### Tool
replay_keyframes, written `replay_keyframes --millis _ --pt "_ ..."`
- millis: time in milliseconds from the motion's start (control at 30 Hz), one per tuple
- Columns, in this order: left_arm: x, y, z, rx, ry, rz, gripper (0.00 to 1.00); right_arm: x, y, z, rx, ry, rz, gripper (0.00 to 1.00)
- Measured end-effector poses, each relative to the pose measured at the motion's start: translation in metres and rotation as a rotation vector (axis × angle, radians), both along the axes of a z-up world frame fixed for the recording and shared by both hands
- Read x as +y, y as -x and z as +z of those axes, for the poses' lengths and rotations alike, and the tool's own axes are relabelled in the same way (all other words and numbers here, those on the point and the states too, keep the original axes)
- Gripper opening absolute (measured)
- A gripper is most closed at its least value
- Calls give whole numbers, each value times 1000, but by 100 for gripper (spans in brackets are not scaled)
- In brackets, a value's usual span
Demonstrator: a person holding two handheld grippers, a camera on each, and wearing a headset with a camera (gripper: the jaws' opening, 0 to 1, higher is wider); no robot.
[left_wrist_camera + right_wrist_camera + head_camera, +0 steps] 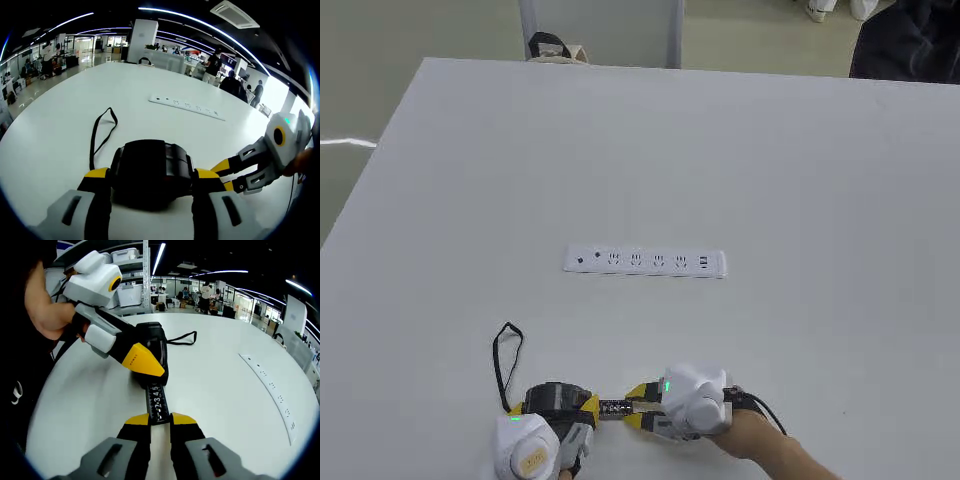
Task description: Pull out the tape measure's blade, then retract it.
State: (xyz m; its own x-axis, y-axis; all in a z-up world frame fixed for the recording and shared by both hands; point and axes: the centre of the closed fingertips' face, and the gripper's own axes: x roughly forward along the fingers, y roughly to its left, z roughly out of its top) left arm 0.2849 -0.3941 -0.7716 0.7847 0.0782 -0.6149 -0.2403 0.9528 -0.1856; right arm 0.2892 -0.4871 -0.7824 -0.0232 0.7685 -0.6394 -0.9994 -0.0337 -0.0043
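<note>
Risk: the blade (156,399) slips out of the right gripper (160,419), which is pinched almost closed on its tip, and snaps back. An off-axis pull could also twist the tape measure (150,160) loose. The left gripper (151,176) clamps its case on both sides, on the near side of the desk (670,150) — only a short length of blade is out, with the grippers close together.

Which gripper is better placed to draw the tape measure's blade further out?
The right gripper: its fingers pinch the blade just outside the tape measure case, so it can likely pull away. The left gripper grips the case and anchors it.
</note>
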Motion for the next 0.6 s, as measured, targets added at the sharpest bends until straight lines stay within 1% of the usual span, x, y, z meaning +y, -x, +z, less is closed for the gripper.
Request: replay_keyframes --millis 100,233,500,600 --pt "-1 0 4 1 4 -3 62 5 1 0 -2 0 6 13" --pt "-2 0 5 2 10 -7 62 14 2 0 -1 -4 12 13" --pt "-1 0 6 3 19 -13 62 26 4 0 -3 -7 32 13" --pt "0 0 4 3 23 -12 62 31 5 0 -5 -5 41 13"
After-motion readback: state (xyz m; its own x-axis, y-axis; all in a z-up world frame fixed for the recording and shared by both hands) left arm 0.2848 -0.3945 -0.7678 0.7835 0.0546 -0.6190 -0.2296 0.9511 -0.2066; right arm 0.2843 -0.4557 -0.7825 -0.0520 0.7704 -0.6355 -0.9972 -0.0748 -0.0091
